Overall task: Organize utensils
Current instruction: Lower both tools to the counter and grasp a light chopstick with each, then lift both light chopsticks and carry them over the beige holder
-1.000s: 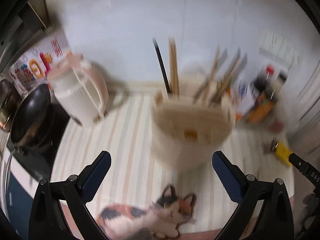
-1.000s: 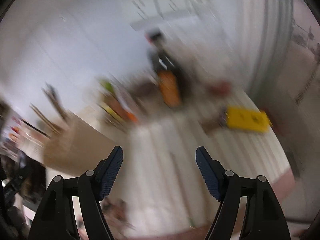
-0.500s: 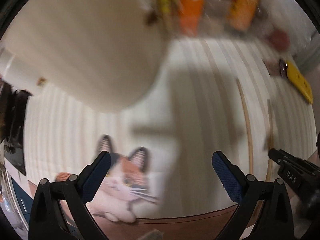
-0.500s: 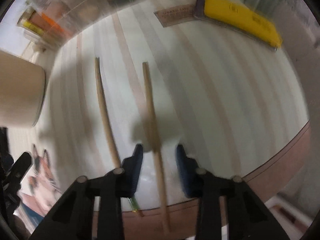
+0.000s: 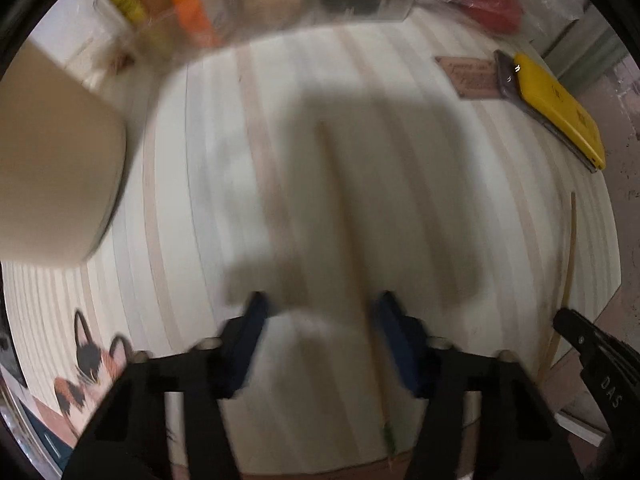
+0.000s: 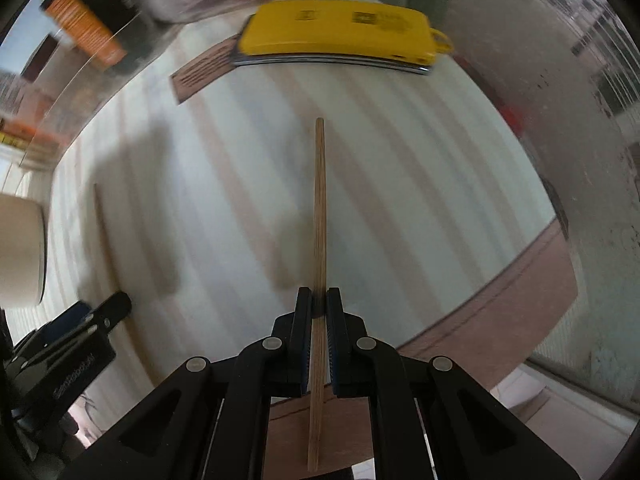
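My right tongs [image 6: 319, 304] are clamped on one chopstick [image 6: 319, 208] over the striped bench [image 6: 400, 184]. Only the left view shows my left tongs [image 5: 320, 320] closing around what seems a second, blurred chopstick [image 5: 352, 240], near the holder [image 5: 52, 160].

A pale bench covering with thin cream and tan stripes [image 6: 400, 168] fills both views, crossed by soft grey shadows. Its reddish-brown border [image 6: 520, 280] runs along the near edge, beside a speckled grey wall [image 6: 592, 160].
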Demonstrator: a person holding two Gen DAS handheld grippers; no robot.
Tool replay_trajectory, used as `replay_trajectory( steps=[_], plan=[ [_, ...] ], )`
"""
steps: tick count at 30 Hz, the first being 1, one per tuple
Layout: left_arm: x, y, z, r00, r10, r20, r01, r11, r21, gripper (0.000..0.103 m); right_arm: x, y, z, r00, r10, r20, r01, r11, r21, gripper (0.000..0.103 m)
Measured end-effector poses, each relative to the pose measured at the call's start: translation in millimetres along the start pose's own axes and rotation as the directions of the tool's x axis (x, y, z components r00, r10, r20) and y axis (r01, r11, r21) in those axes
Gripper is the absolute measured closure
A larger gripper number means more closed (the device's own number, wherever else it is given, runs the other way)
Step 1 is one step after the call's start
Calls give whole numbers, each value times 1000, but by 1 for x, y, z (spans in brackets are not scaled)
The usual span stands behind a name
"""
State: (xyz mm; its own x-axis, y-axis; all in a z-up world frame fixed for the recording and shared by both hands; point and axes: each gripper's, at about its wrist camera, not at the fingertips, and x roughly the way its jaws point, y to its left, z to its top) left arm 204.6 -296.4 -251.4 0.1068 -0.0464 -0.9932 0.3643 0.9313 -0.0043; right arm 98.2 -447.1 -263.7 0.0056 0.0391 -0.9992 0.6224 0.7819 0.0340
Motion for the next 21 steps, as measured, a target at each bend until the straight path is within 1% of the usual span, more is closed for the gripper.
replay_trajectory(
  steps=[1,2,3,5,8,9,10,11,13,16,21],
  plan=[
    [-1,-4,1,1000,-4,6,4,1000,12,85,-1,-6,0,1000,2,-1,-2,1000,12,96],
    [-2,-8,2,1000,0,9,0,1000,29,96,-1,-10,1,1000,1,-2,-1,1000,17,96],
    [-2,-12,3,1000,18,11,-19,999,51,97,-1,-13,1,1000,1,-2,-1,1000,21,96],
    [-3,-15,2,1000,26,17,-27,997,67,99,-2,-16,2,1000,4,-4,-4,1000,24,96],
    [-6,-9,-7,1000,20,13,-21,998,59,99,-6,-12,0,1000,13,0,-13,1000,16,96],
    [-9,-4,-11,1000,15,15,-16,999,51,99,-11,-3,-4,1000,20,1,-20,1000,8,96],
    [-12,5,-15,1000,13,15,-14,999,44,99,-14,3,-7,999,34,1,-34,999,-5,96],
    [-15,17,-27,1000,12,17,-13,999,37,99,-17,17,-6,999,42,1,-42,999,-15,96],
    [-23,35,-39,1000,8,19,-8,1000,15,99,-24,34,-13,998,67,-1,-67,997,-47,96],
    [-33,68,-59,1000,19,22,-19,1000,-23,99,-30,65,-24,994,110,-18,-111,988,-106,96],
    [-40,134,-92,999,38,2,-38,990,-136,99,-28,132,-45,986,148,-76,-162,959,-233,96]
  ],
)
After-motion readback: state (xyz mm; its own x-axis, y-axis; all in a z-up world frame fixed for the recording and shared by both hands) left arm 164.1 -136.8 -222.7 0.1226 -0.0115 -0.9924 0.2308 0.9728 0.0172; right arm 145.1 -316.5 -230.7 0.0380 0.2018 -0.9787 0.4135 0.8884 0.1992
